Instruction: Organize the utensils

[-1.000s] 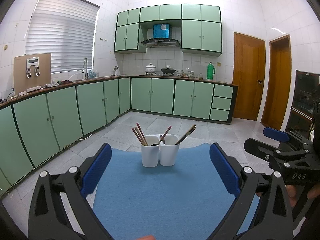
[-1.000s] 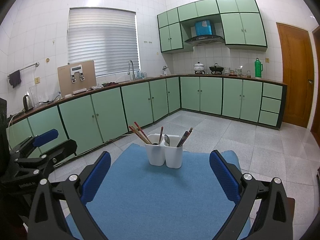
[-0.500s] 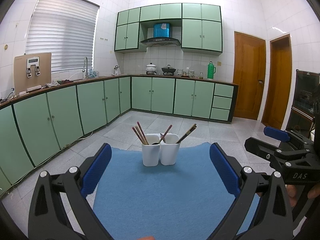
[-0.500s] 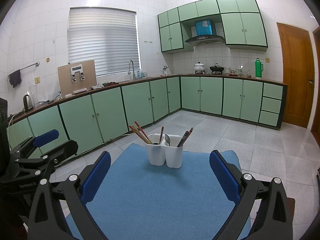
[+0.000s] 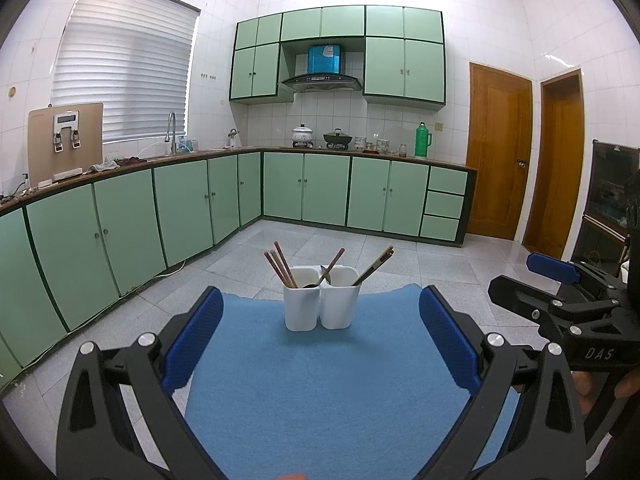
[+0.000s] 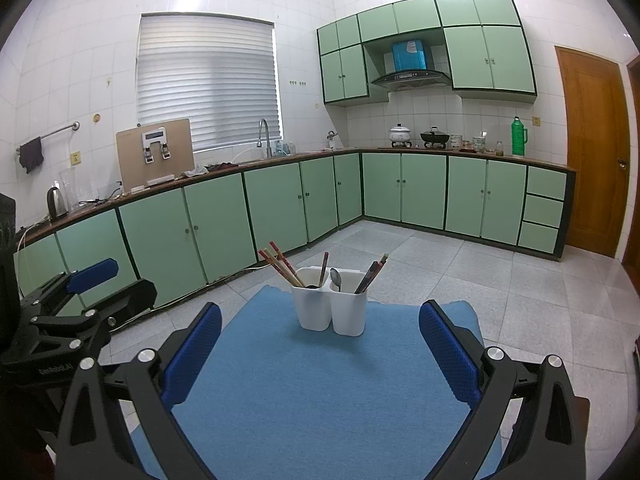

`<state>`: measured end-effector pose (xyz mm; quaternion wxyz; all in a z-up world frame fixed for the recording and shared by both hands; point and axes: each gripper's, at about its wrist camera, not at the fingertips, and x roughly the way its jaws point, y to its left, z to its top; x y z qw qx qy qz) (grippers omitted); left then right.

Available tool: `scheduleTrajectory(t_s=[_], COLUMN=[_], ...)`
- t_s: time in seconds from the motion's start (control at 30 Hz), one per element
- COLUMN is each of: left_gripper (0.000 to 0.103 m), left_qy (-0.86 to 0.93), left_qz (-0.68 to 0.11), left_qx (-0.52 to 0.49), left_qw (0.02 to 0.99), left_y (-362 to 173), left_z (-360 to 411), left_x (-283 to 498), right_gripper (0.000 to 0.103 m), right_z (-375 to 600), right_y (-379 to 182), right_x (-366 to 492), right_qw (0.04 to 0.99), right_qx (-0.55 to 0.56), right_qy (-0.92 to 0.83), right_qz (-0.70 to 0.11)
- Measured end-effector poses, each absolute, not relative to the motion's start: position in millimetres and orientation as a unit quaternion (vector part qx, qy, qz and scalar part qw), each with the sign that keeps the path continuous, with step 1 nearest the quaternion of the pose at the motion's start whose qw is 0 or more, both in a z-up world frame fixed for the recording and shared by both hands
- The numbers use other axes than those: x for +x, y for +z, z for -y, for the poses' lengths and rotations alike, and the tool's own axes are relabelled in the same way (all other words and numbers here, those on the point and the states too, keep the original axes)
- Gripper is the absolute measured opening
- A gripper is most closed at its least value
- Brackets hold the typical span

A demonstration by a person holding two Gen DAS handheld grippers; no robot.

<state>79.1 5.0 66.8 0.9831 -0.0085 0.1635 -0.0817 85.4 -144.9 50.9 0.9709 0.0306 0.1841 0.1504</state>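
**Both grippers idle, utensils sorted in holder**

Left gripper: jaws wide open, empty. White holder mid blue mat on bench: chopsticks left cup, spoon right. Right gripper: also wide, empty, likely awaiting a pick.

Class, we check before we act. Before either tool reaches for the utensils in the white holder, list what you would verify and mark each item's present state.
1. Left tool open, holding nothing: ok.
2. Right tool open, holding nothing: ok.
3. White holder upright on the blue mat: ok.
4. Mat between the tools and the holder free of obstacles: ok.
5. Chopsticks sorted apart from the spoon: not ok, the two compartments look mixed.
6. Total utensil count: cannot tell.
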Motion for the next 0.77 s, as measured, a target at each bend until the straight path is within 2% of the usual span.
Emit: scheduleTrajectory(t_s=[0.77], left_gripper=[0.095], left_qy=[-0.084], left_qz=[-0.169], left_qx=[-0.017], left_qw=[0.982], left_y=[62.3], left_z=[-3.4], left_x=[83.1], right_gripper=[0.097], right_z=[149.8], right_y=[47.6], right_x=[90.2], right_qw=[0.970], right_qx=[0.029], right_qy=[0.149], right_qz=[-0.189])
